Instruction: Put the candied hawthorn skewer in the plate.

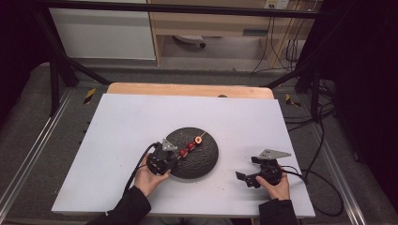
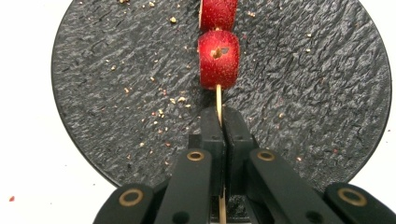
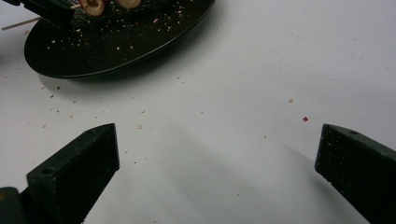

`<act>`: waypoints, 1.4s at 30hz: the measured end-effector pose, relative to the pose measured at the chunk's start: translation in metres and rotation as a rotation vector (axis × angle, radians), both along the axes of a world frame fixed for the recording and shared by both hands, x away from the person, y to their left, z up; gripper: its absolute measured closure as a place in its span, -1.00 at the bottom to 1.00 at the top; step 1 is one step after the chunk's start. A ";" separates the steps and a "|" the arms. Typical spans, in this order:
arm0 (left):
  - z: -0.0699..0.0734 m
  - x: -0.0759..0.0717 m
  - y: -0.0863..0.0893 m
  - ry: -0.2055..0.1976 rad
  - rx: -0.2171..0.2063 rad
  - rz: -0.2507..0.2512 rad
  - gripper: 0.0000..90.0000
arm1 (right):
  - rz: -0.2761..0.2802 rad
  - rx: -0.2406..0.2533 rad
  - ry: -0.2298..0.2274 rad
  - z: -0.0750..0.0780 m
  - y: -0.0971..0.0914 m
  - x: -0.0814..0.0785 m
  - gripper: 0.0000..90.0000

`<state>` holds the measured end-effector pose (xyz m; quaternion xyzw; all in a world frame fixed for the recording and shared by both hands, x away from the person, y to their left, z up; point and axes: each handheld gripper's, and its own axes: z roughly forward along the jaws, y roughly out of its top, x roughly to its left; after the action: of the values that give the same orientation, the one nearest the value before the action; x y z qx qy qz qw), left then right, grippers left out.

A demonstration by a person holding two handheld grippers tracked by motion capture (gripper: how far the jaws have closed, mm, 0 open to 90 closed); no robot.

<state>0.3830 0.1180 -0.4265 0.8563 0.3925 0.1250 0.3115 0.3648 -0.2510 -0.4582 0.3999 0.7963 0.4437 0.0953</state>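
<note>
A wooden skewer [image 2: 218, 100] threaded with red fruit pieces [image 2: 218, 58] lies over a round black textured plate [image 2: 116, 84]. My left gripper [image 2: 220, 116] is shut on the bare stick end, its jaws pressed together around it. In the high view the left gripper [image 1: 174, 159] sits at the plate's [image 1: 206, 161] left rim, and the skewer's red pieces [image 1: 191, 146] run up to the right. My right gripper [image 1: 251, 169] rests on the white table to the right of the plate, jaws wide apart with nothing between them [image 3: 217, 154].
A white board [image 1: 141, 122] covers the table. Crumbs are scattered on the plate and on the board [image 3: 140, 112] near it. Cables [image 1: 324, 187] trail off the right edge. Metal frame legs stand at the back.
</note>
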 end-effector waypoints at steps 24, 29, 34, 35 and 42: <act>0.015 -0.008 0.036 -0.068 -0.064 -0.077 0.01 | -0.011 0.003 -0.009 0.001 -0.001 -0.001 -0.99; 0.017 -0.011 0.059 -0.072 -0.091 -0.094 -0.39 | -0.014 0.006 -0.006 0.002 -0.002 -0.001 -0.99; 0.012 -0.016 0.084 -0.071 -0.108 -0.074 -0.65 | -0.016 0.004 -0.009 0.002 -0.002 -0.002 -0.99; 0.011 -0.017 0.089 -0.070 -0.110 -0.069 -0.71 | -0.016 0.004 -0.011 0.002 -0.002 -0.001 -0.99; 0.002 -0.027 0.120 -0.083 -0.145 -0.026 -0.86 | -0.014 -0.006 -0.011 0.002 -0.002 -0.001 -0.99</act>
<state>0.3560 0.2381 -0.4249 0.8306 0.3760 0.1277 0.3903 0.3637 -0.2531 -0.4566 0.4029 0.7943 0.4426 0.1039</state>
